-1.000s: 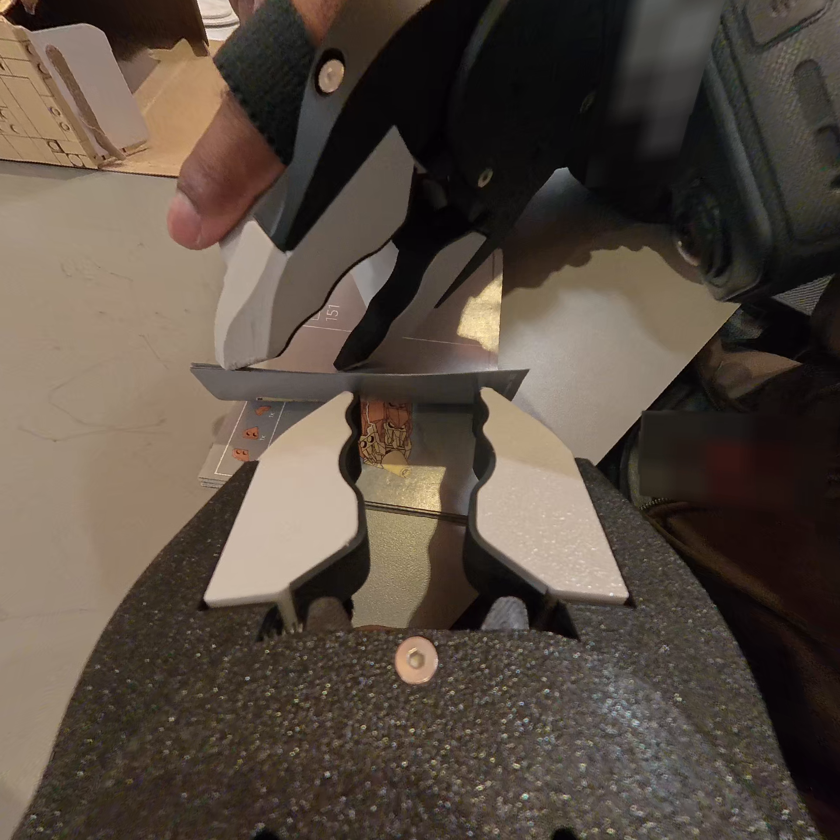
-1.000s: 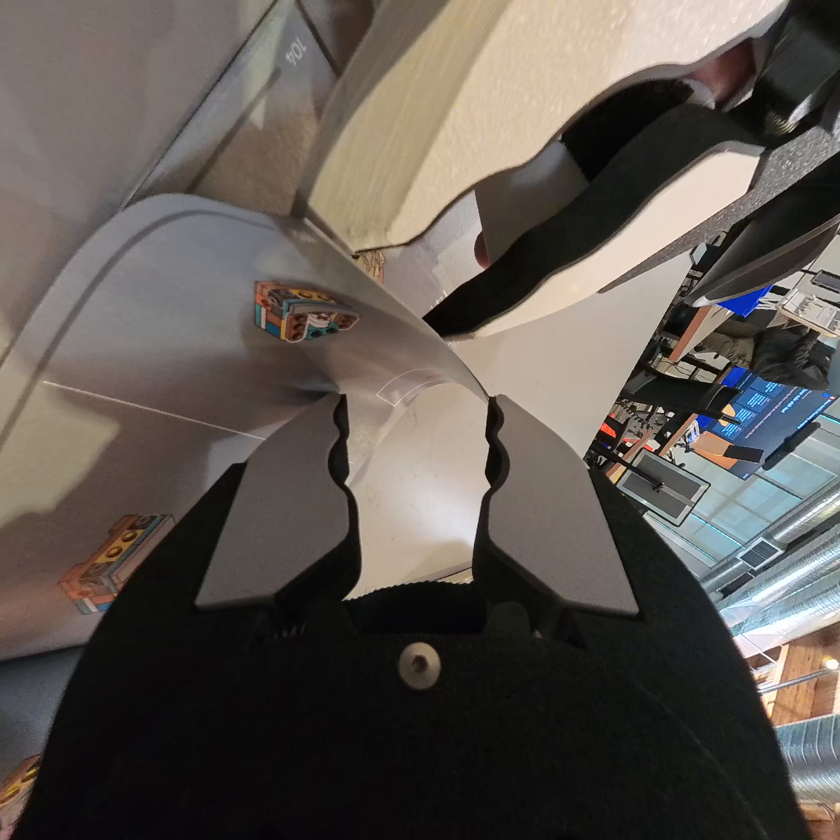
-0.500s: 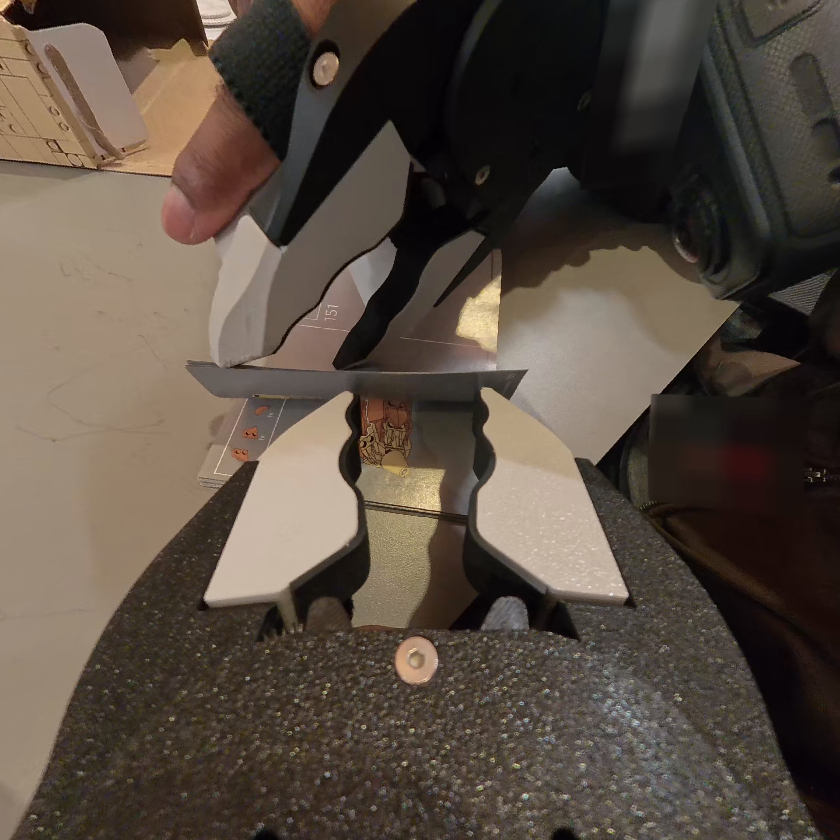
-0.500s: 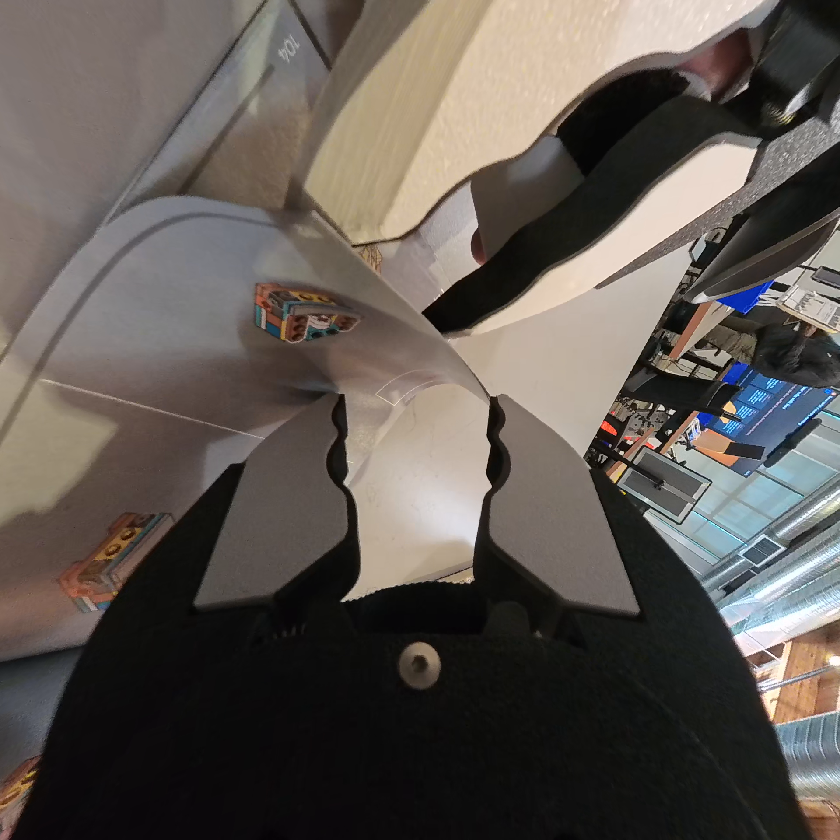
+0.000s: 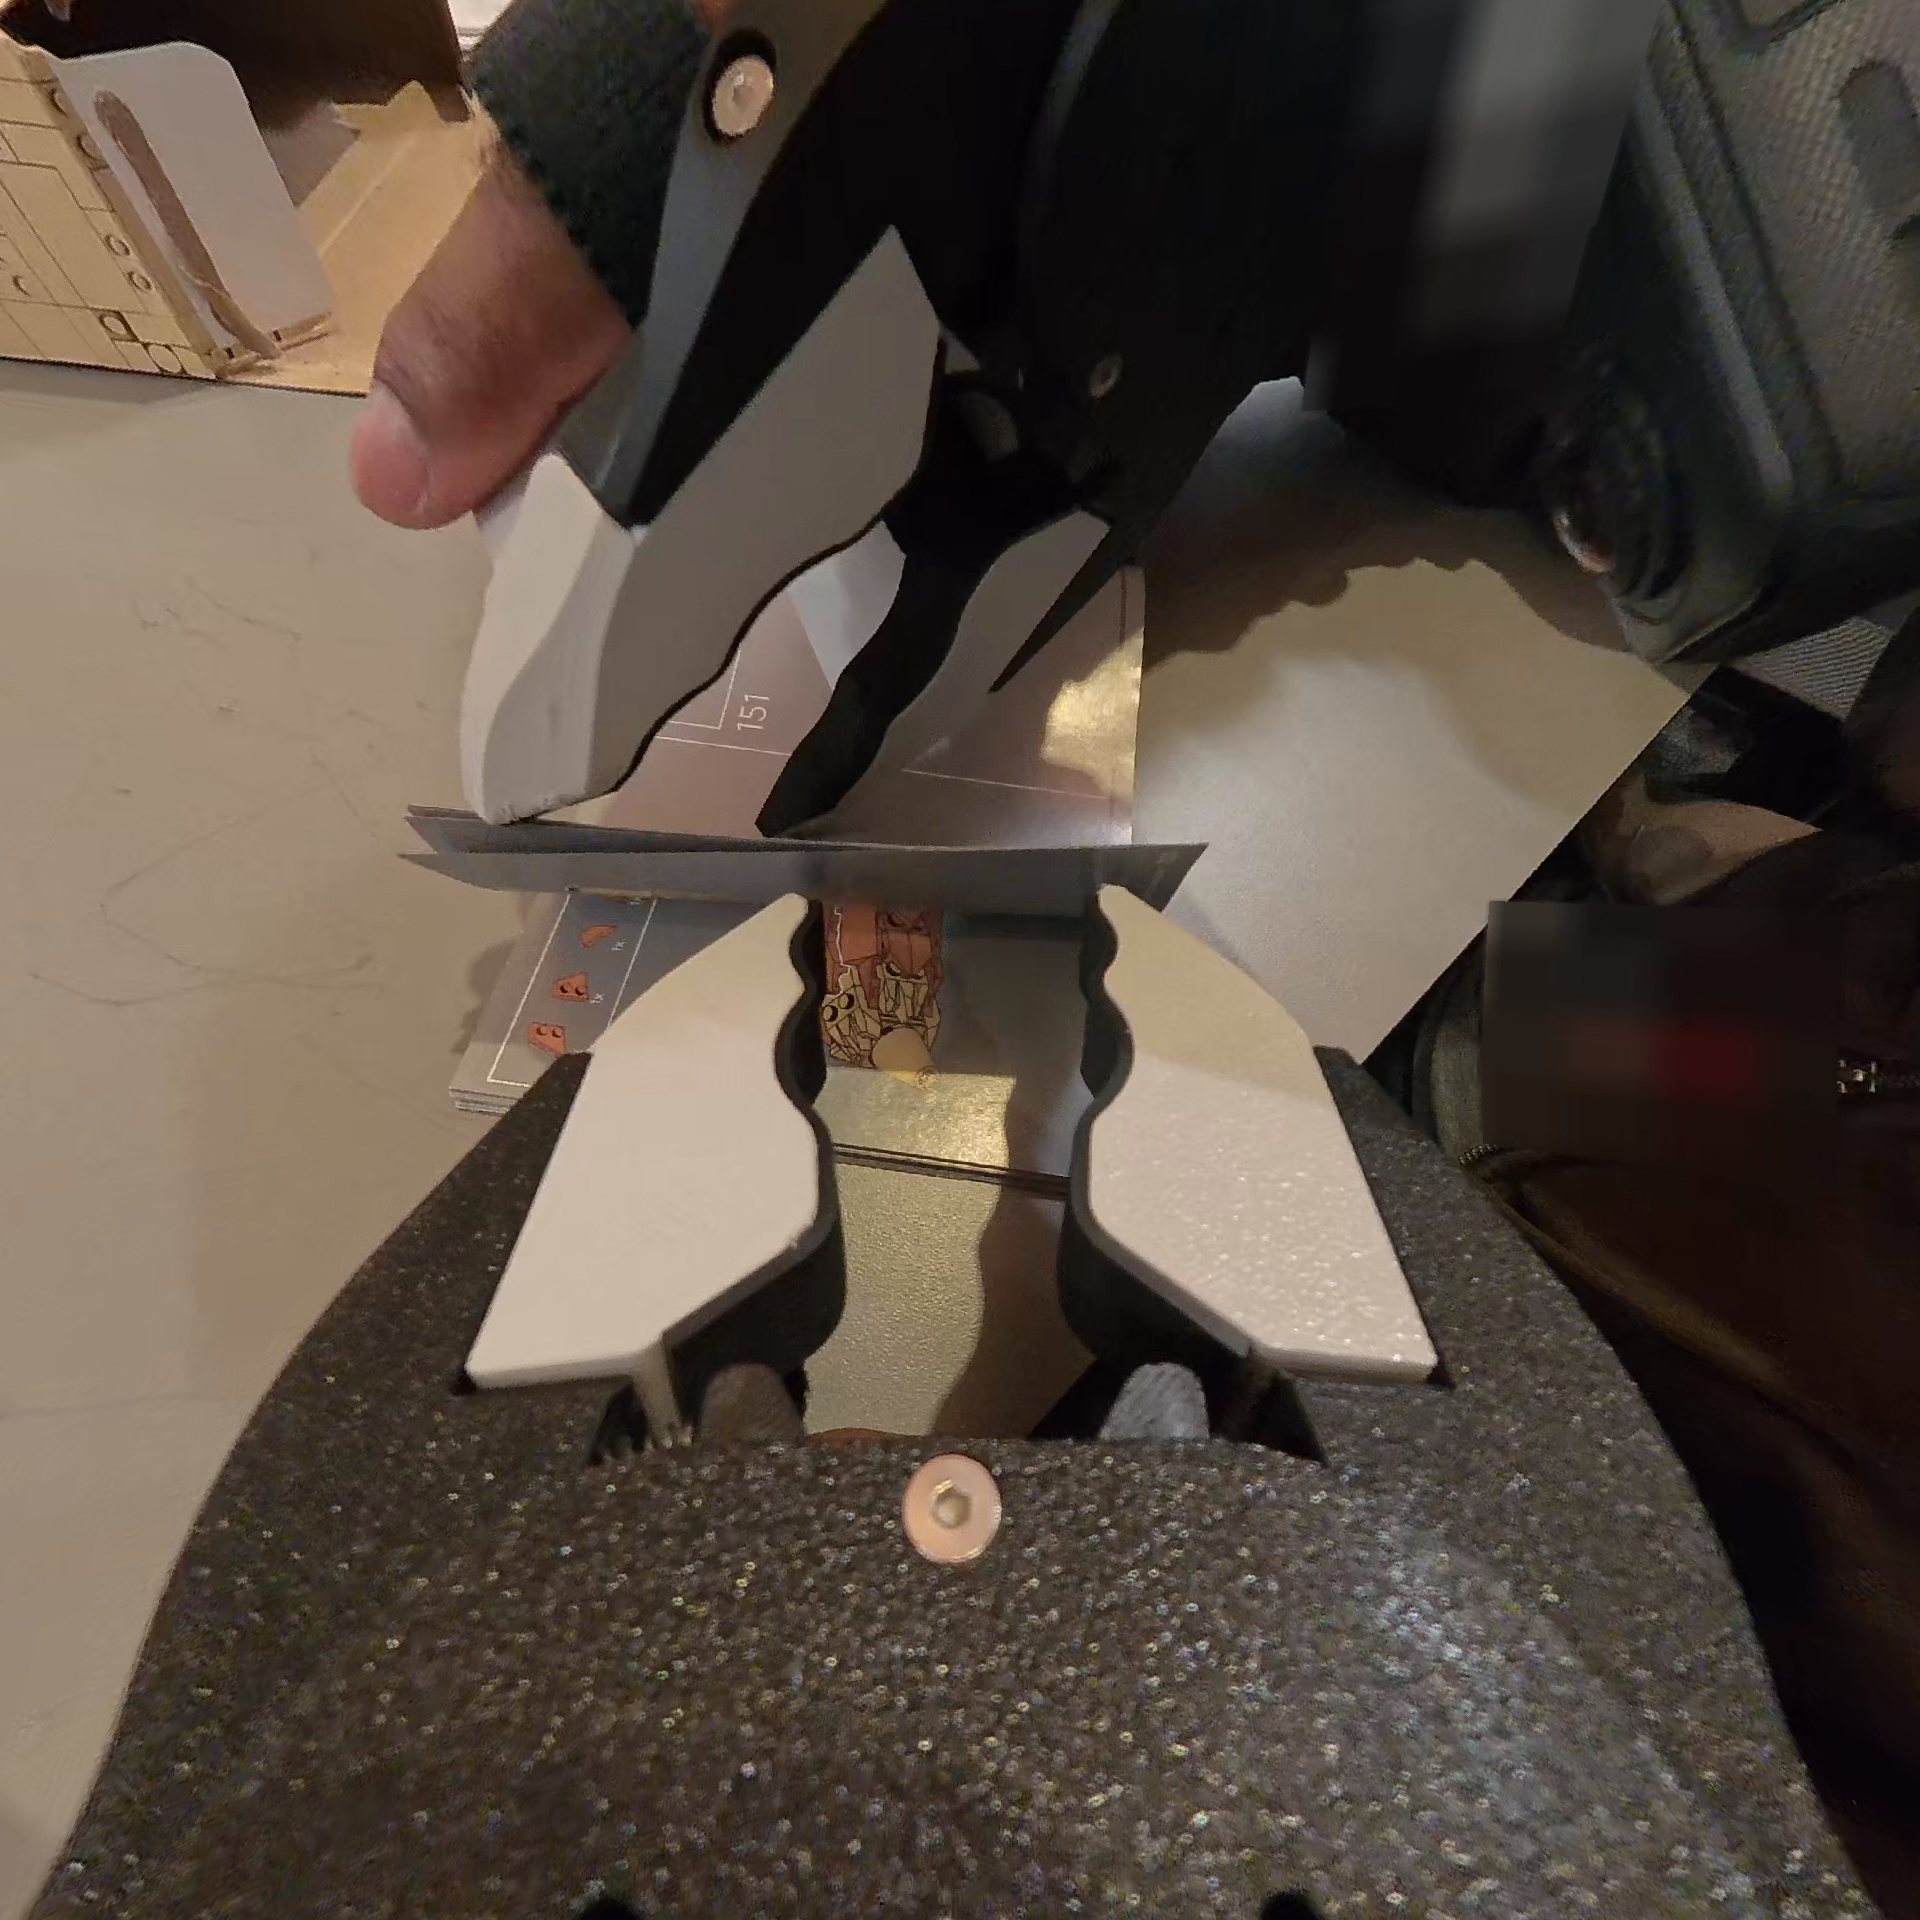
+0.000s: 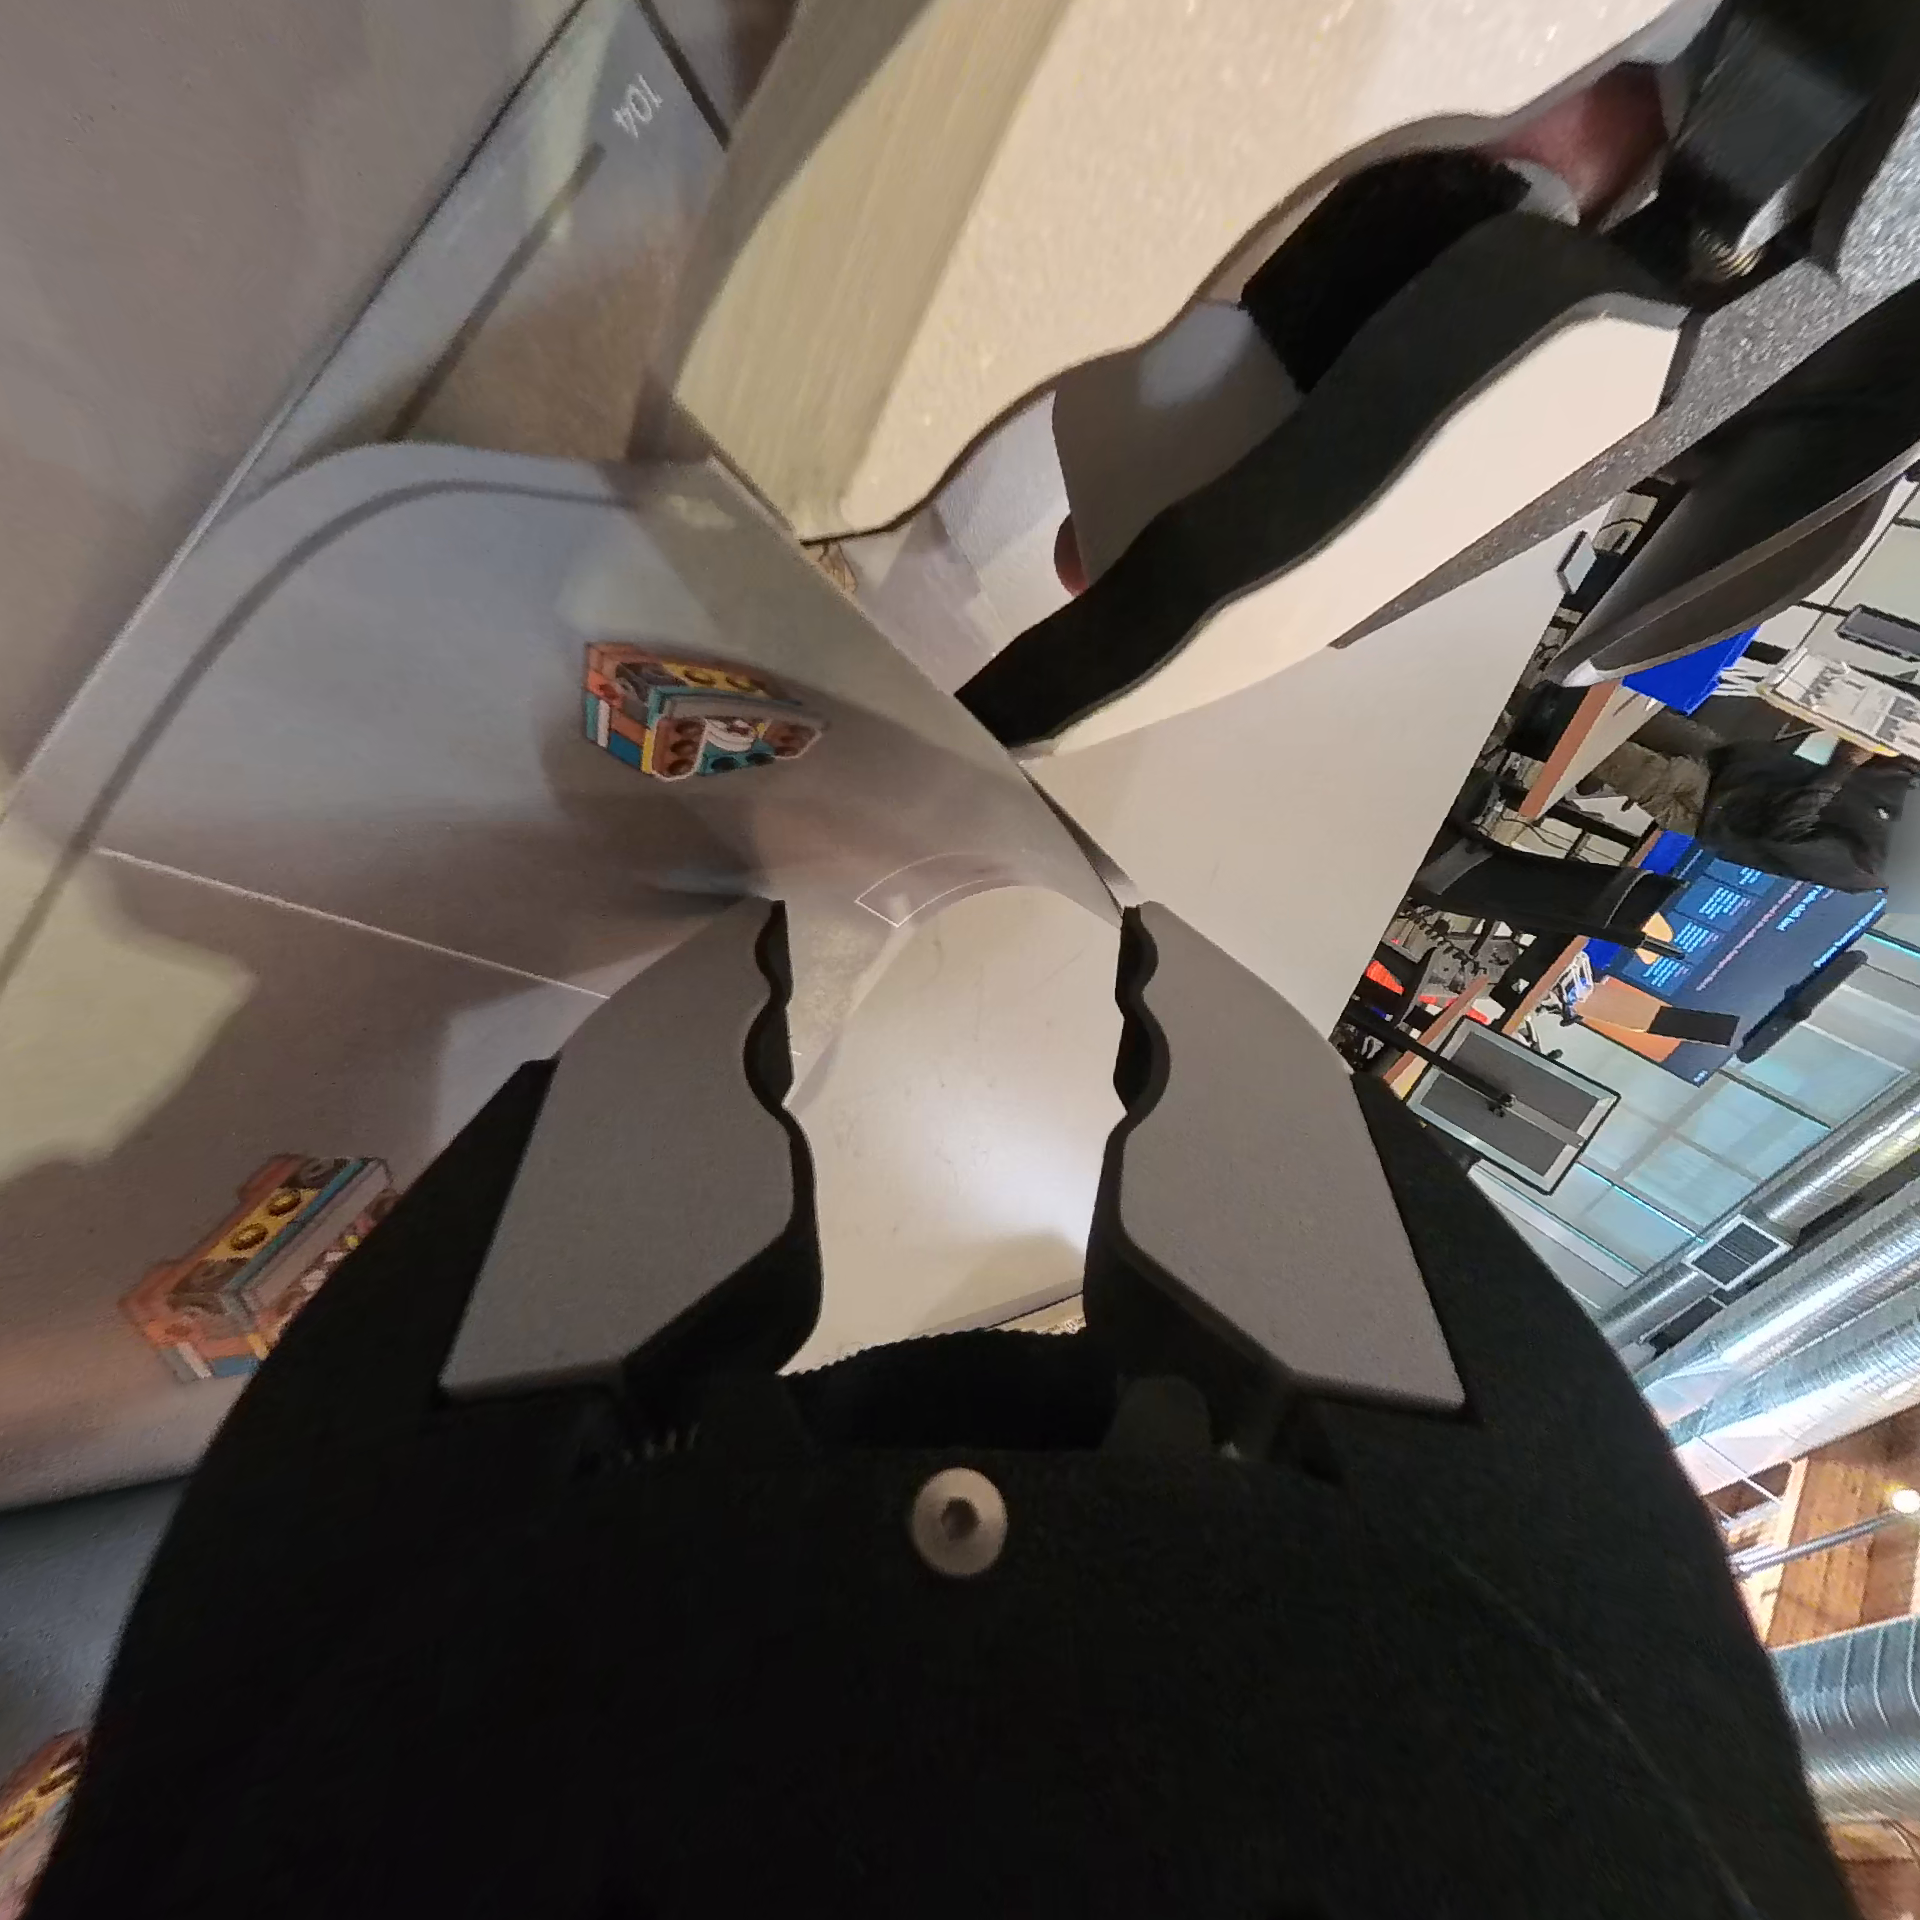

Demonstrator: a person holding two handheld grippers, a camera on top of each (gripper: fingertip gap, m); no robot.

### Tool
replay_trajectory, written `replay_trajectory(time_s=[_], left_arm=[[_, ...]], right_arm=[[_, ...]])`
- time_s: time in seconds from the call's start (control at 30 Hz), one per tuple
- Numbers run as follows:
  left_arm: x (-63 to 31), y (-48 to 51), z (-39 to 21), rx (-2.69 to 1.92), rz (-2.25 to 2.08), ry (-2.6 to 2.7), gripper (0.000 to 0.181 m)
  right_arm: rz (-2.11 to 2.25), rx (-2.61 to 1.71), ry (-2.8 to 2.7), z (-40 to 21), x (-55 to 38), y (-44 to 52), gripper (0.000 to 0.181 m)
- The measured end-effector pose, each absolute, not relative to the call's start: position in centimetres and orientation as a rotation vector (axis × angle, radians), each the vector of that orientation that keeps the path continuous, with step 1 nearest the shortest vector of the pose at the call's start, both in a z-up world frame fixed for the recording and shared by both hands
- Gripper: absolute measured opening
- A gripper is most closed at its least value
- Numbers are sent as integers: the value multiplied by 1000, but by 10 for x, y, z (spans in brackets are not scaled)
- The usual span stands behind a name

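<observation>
A pale beige table (image 5: 187, 727) carries an open glossy booklet (image 5: 540, 997) and cardboard box (image 5: 94, 239).

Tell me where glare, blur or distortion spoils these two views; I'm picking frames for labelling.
Left wrist view: a warm glare patch on the glossy booklet page, hard shadows from the right hand-held gripper across it, and a soft, out-of-focus thumb. Right wrist view: motion blur on the curled page and the left hand-held gripper, with wide-angle bending at the edges.
</observation>
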State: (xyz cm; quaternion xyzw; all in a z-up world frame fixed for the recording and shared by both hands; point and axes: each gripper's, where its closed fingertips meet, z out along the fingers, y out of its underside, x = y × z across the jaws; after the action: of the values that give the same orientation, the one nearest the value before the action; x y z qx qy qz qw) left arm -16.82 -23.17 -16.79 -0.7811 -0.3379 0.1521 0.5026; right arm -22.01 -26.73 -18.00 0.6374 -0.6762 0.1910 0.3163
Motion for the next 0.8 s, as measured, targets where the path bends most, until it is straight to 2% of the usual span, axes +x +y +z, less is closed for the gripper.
replay_trajectory(time_s=[0.8], left_arm=[[-157,-261,-169,-1894,417,-899,47]], right_arm=[[475,1665,-1812,-182,-227,-261,56]])
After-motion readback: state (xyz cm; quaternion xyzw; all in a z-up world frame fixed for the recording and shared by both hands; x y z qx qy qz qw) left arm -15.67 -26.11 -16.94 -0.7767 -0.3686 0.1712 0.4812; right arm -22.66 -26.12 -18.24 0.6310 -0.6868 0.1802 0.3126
